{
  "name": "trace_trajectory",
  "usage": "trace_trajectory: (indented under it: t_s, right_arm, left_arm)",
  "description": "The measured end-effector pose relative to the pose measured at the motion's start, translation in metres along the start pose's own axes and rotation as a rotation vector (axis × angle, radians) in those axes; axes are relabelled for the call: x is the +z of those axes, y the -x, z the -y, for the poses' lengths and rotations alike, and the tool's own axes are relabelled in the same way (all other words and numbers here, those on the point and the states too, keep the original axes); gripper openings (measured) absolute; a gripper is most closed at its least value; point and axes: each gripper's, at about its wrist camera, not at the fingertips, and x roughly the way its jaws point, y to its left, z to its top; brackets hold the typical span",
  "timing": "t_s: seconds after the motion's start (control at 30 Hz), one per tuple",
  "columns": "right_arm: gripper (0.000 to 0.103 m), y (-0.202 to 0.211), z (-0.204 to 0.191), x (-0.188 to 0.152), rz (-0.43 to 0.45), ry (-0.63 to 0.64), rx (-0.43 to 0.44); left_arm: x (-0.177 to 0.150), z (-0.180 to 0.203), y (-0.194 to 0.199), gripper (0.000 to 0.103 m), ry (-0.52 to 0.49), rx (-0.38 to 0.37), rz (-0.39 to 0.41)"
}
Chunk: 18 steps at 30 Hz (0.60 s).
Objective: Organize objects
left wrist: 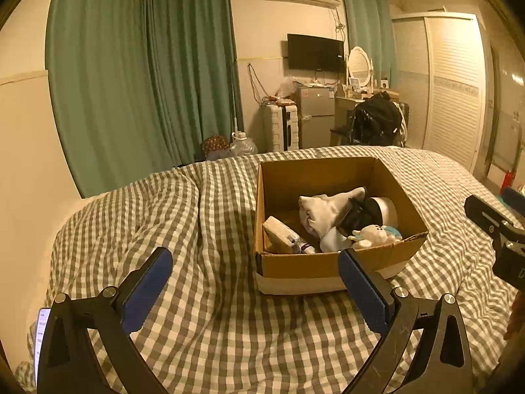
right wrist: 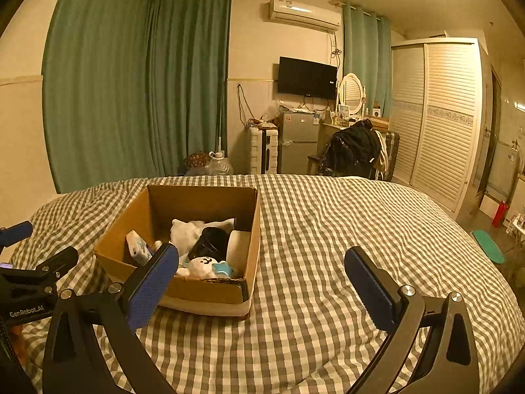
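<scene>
An open cardboard box [left wrist: 328,264] stands on the checked bed cover [left wrist: 210,295]; it also shows in the right wrist view [right wrist: 210,290]. Inside lie a white plush [left wrist: 323,211], a black and white cylinder [left wrist: 377,211], a small white doll with blue [left wrist: 374,234] and a beige packet [left wrist: 280,234]. My left gripper [left wrist: 256,287] is open and empty, in front of the box and to its left. My right gripper [right wrist: 262,287] is open and empty, in front of the box and to its right. The right gripper's body shows at the left view's right edge [left wrist: 502,229].
A phone [left wrist: 41,338] lies on the bed at the lower left. Beyond the bed are green curtains [right wrist: 131,92], a white suitcase [right wrist: 264,151], a small fridge [right wrist: 298,141], a chair with black clothes [right wrist: 354,151] and a wardrobe [right wrist: 439,115].
</scene>
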Motion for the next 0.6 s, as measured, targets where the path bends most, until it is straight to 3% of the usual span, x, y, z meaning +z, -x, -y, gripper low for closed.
trace_trajectory:
  t_s: [0.6]
  right_arm:
    - [0.102, 0.0006, -0.0072, -0.0005, 0.0, 0.017, 0.013]
  left_arm:
    - [0.0013, 0.0033, 0.0044, 0.103, -0.014, 0.0, 0.001]
